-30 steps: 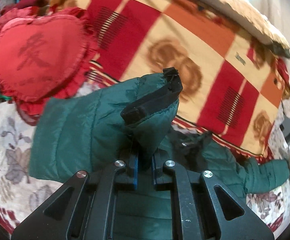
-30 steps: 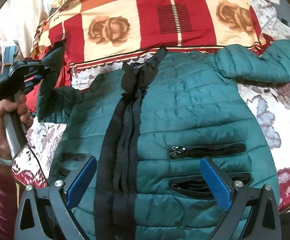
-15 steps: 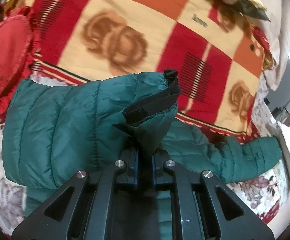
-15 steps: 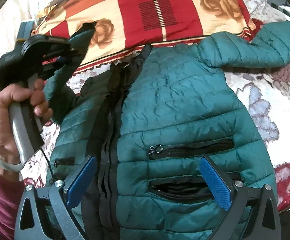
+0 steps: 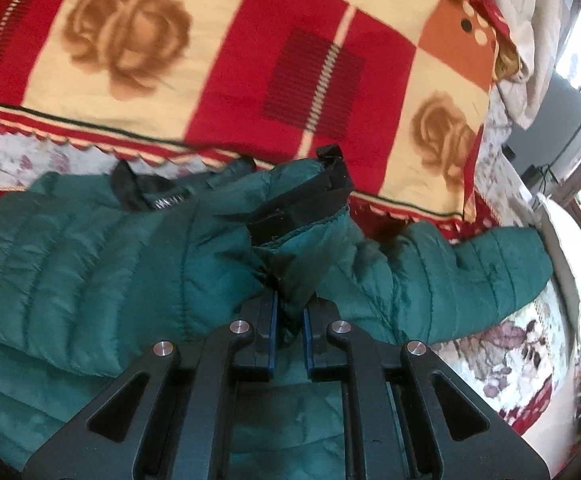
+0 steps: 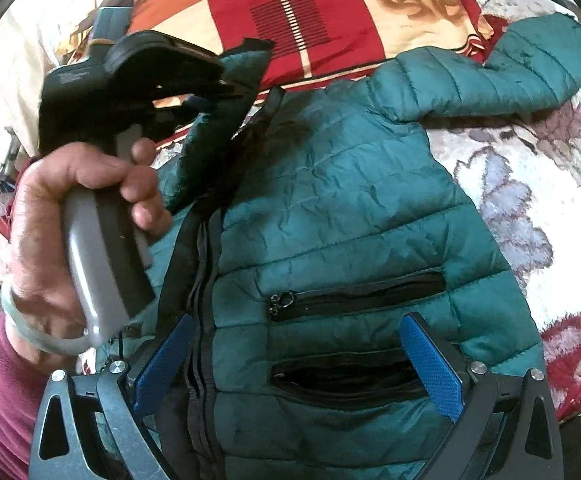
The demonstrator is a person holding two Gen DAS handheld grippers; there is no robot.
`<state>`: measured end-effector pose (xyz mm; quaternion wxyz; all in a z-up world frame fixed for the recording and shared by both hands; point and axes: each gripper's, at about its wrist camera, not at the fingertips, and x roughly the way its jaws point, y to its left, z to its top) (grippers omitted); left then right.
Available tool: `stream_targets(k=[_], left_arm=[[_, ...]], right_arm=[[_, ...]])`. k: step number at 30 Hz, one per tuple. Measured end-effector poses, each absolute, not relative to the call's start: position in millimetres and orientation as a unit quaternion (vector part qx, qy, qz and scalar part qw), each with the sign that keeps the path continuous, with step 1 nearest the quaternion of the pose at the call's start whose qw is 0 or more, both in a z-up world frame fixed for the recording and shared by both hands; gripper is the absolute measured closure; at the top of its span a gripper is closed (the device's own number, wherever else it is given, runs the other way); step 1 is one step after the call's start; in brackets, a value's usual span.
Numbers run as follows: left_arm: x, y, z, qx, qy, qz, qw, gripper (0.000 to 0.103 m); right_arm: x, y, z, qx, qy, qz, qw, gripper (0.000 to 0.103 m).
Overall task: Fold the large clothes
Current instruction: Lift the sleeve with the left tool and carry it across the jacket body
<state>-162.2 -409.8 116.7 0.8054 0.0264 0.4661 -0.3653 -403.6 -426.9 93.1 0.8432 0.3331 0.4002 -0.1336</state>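
Observation:
A dark green puffer jacket (image 6: 350,200) lies front-up on the bed, with a black zipper strip down its middle and two zipped pockets. My left gripper (image 5: 289,320) is shut on the cuff end of the jacket's left sleeve (image 5: 302,216) and holds it raised over the jacket's chest; it also shows in the right wrist view (image 6: 226,80). My right gripper (image 6: 298,360) is open and empty, hovering above the jacket's lower front. The other sleeve (image 6: 530,68) lies stretched out to the right.
A red, cream and orange checked blanket (image 5: 250,60) with rose prints lies beyond the jacket's collar. The floral bedsheet (image 6: 530,184) shows to the right of the jacket. The bed's edge and room clutter (image 5: 570,160) are at far right.
My left gripper has carried the sleeve cuff rightward, from beside the jacket to over its chest. The right gripper has stayed open over the hem.

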Motion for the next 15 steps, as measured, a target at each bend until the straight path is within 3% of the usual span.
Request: stream_targets(k=[8,12,15], left_arm=[[-160.0,-414.9,82.8,0.017,0.509,-0.386,0.769,0.091],[-161.4,-412.2,82.4,-0.008,0.521,-0.407,0.750,0.063],[-167.4,-405.8,95.5,-0.015,0.508,-0.423,0.750,0.050]], right_arm=[[-411.8,-441.2,85.4,0.376,0.401,-0.149,0.822,0.000],[-416.8,-443.6,89.1,0.383,0.395,-0.157,0.820,0.000],[-419.6,-442.3,93.6,0.374,0.393,-0.162,0.824,0.000]])
